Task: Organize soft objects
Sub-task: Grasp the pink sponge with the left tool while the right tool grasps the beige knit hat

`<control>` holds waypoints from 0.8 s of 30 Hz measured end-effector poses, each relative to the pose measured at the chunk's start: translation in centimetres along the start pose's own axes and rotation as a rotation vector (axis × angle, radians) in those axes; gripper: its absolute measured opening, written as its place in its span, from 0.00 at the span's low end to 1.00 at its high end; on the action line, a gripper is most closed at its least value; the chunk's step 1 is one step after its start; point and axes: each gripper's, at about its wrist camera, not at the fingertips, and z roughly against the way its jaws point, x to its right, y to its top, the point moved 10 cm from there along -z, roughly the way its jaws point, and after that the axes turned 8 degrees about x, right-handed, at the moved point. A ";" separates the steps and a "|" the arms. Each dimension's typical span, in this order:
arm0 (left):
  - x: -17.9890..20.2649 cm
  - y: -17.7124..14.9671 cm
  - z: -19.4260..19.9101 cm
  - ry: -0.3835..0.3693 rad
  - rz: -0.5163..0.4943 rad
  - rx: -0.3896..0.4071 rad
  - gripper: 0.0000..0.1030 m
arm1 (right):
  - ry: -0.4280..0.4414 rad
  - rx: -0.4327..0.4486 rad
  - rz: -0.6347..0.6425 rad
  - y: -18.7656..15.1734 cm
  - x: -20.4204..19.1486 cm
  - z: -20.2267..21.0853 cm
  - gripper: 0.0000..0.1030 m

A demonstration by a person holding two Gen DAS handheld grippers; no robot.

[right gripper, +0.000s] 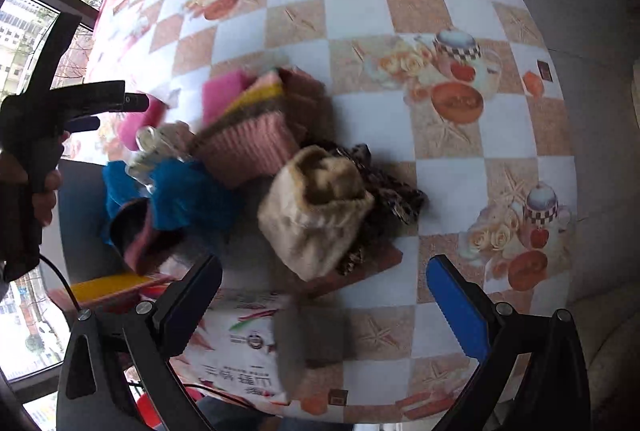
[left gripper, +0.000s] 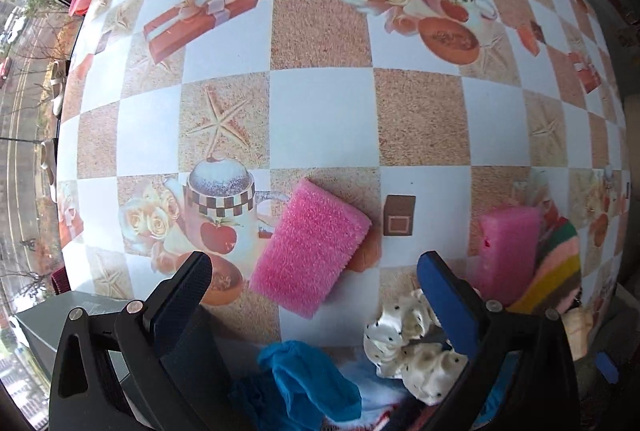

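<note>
- The left hand-held gripper (left gripper: 312,263) hangs over the surface (left gripper: 320,111), which wears a checked cloth printed with teapots, roses and starfish; its two fingers stand wide apart and grip nothing.
- A pink sponge (left gripper: 310,247) lies flat in the lower middle of the left wrist view, between those fingers but touching neither.
- At the lower right of that view a second pink sponge (left gripper: 508,243) leans against a striped knitted cloth (left gripper: 560,267), with a cream dotted scrunchie (left gripper: 404,343) just in front and a blue cloth (left gripper: 308,383) at the bottom edge.
- The right hand-held gripper (right gripper: 324,295) is also released, its fingers spread with nothing between the pads.
- In the right wrist view the soft things sit heaped left of centre: a beige knitted hat (right gripper: 316,207) (mouth turned upward) rests against a dark patterned cloth (right gripper: 396,195), and the striped knits and the blue cloth pile up behind it.
- A printed packet (right gripper: 240,343) lies at the lower centre, beside a grey, blurred piece of cloth (right gripper: 308,335).
- A person's hand (right gripper: 48,187) shows at the left edge, holding the other gripper's handle.
</note>
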 end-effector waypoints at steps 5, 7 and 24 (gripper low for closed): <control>0.2 -0.2 -1.7 0.028 -0.018 -0.013 1.00 | -0.039 0.030 0.085 1.2 -0.9 -1.2 1.00; 0.2 -0.3 -2.1 0.031 -0.019 -0.017 0.99 | -0.063 0.040 0.156 1.7 -1.7 -1.7 1.00; 3.5 0.7 -2.6 -0.041 -0.034 -0.042 0.49 | -0.063 -0.047 0.165 2.3 -2.1 -5.8 0.30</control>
